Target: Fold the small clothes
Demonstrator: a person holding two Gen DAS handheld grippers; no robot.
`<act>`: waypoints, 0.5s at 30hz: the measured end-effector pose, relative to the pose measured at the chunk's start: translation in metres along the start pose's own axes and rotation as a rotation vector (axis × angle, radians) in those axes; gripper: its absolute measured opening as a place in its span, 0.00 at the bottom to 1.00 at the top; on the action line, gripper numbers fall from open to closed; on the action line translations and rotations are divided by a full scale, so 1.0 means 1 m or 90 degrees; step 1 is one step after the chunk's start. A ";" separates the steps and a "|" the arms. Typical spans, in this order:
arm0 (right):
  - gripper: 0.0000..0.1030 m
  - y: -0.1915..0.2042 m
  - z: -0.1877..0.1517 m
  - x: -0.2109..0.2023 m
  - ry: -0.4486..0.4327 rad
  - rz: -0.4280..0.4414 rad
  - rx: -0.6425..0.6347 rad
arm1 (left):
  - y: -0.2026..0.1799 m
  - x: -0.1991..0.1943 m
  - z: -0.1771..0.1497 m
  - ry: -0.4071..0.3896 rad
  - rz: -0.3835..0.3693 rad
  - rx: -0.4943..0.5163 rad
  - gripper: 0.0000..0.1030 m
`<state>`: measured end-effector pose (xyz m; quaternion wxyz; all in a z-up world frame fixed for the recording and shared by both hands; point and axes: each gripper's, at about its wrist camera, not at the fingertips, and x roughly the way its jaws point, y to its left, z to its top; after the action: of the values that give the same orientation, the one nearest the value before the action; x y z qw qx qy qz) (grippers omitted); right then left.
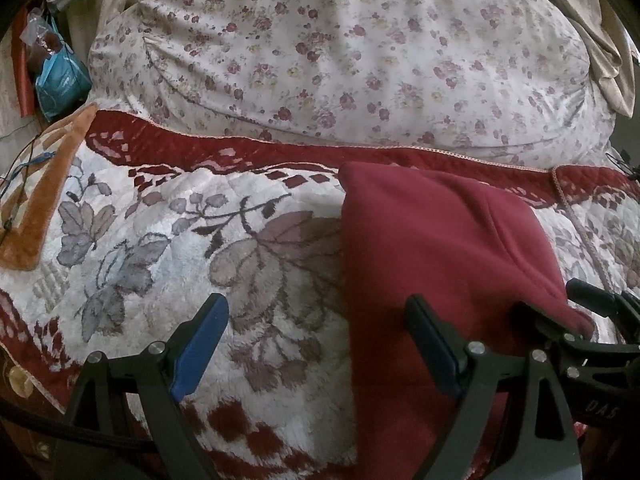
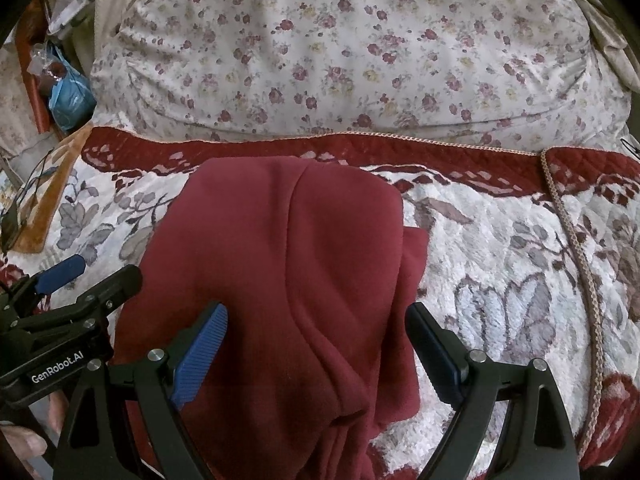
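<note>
**Over the bed: both grippers wide, nothing held**

On the blanket [image 2: 500,280], a dark red garment [image 2: 288,264] is seen lying partly folded, its far edge near the blanket's red border and a floral pillow [image 2: 340,48] behind it.

The right gripper [image 2: 316,340] is held with its jaws wide apart and nothing is clamped. The garment is straddled: it is seen between and below the fingers, its middle seam running up between them. Whether the pads touch the cloth cannot be told.

The left gripper [image 1: 320,340] is likewise spread wide and empty. Its left finger is seen over bare blanket, while its right finger is seen over the garment's left edge [image 1: 440,248]; the bulk of the cloth lies to the right of this gripper. Contact cannot be confirmed.

The two grippers are placed side by side, close together, each showing at the edge of the other's view. A blue bag [image 1: 60,80] is visible far left, beyond the bed.
</note>
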<state>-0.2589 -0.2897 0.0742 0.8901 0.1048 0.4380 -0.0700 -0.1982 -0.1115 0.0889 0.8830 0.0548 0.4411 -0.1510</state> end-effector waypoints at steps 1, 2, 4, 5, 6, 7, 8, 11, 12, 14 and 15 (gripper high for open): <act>0.91 0.000 0.000 0.001 0.001 0.001 -0.002 | 0.000 0.000 0.000 0.000 0.000 0.000 0.86; 0.91 0.001 0.001 0.001 0.002 0.001 -0.002 | 0.000 0.000 0.000 0.000 0.000 0.000 0.86; 0.91 0.002 0.001 0.002 0.002 0.001 -0.004 | 0.000 0.001 0.000 -0.001 0.001 0.001 0.86; 0.91 0.003 0.001 0.002 0.003 0.000 -0.004 | 0.000 0.000 0.000 0.000 0.001 0.001 0.86; 0.91 0.003 0.002 0.003 0.003 0.001 -0.004 | 0.001 0.001 0.000 0.000 -0.001 0.000 0.86; 0.91 0.004 0.002 0.004 0.003 0.003 -0.004 | 0.000 0.000 0.000 -0.001 -0.003 -0.001 0.86; 0.91 0.004 0.003 0.004 0.003 0.003 -0.005 | 0.000 0.000 0.000 -0.004 -0.006 -0.001 0.86; 0.91 0.005 0.003 0.005 0.004 0.003 -0.006 | 0.003 0.002 0.002 -0.014 -0.004 0.000 0.86; 0.91 0.006 0.003 0.006 0.004 0.004 -0.005 | 0.004 0.002 0.003 -0.016 -0.005 -0.001 0.86; 0.91 0.005 0.002 0.007 0.003 0.006 -0.003 | 0.008 0.005 0.004 -0.017 -0.005 -0.006 0.86; 0.91 0.004 0.002 0.007 0.003 0.008 -0.001 | 0.009 0.006 0.004 -0.015 -0.005 -0.008 0.86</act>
<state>-0.2522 -0.2865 0.0704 0.8896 0.1073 0.4393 -0.0640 -0.1889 -0.1050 0.0859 0.8879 0.0455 0.4316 -0.1523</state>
